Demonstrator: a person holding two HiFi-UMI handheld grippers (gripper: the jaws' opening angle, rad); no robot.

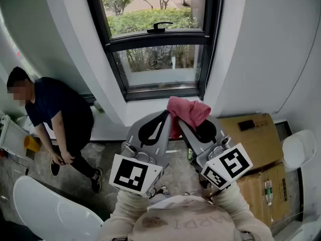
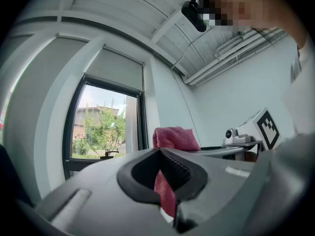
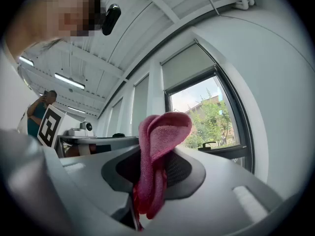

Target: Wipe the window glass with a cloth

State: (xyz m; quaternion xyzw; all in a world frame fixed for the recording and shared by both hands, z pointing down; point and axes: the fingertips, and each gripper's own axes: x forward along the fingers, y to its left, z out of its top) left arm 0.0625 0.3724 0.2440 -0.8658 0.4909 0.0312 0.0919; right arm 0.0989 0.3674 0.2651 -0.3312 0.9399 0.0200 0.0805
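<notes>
Though unclear overhead, cloth in tongs.

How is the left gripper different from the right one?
The right gripper has a big bunch of pink cloth sticking out; the left gripper pinches only a thin strip. The left gripper's cube shows a different black pattern from the right gripper's cube. Both are grey and shut on the same cloth.

No writing reads clearly. Faint upside-down lettering on the person's cream cloth top is too blurred, as is the dark label on the brown cardboard box.
</notes>
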